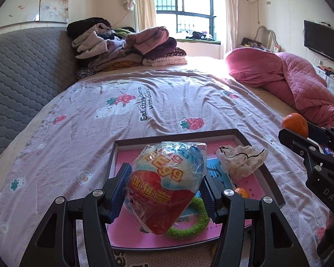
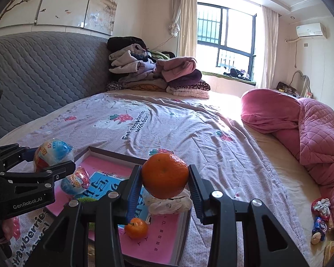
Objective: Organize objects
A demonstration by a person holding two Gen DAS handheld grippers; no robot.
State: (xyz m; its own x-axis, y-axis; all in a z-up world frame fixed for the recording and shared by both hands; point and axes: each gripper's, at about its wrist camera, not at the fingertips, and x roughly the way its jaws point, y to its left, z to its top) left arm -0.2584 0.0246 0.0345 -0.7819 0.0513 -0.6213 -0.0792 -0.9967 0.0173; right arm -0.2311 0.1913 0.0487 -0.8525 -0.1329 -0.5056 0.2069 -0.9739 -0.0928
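- Left gripper point(image 1: 165, 192) clamps a wrapped egg point(image 1: 167, 187) above the tray point(image 1: 259, 166)
- Right gripper point(image 2: 164, 178) grips an orange point(image 2: 164, 175) over the tray; a second egg point(image 2: 74, 181), perhaps the same kind, lies inside

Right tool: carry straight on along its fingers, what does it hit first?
Probably the crumpled white cloth in the shallow box, just under the held orange. The right tool points down at the box; depth is unclear, so the box floor is possible.
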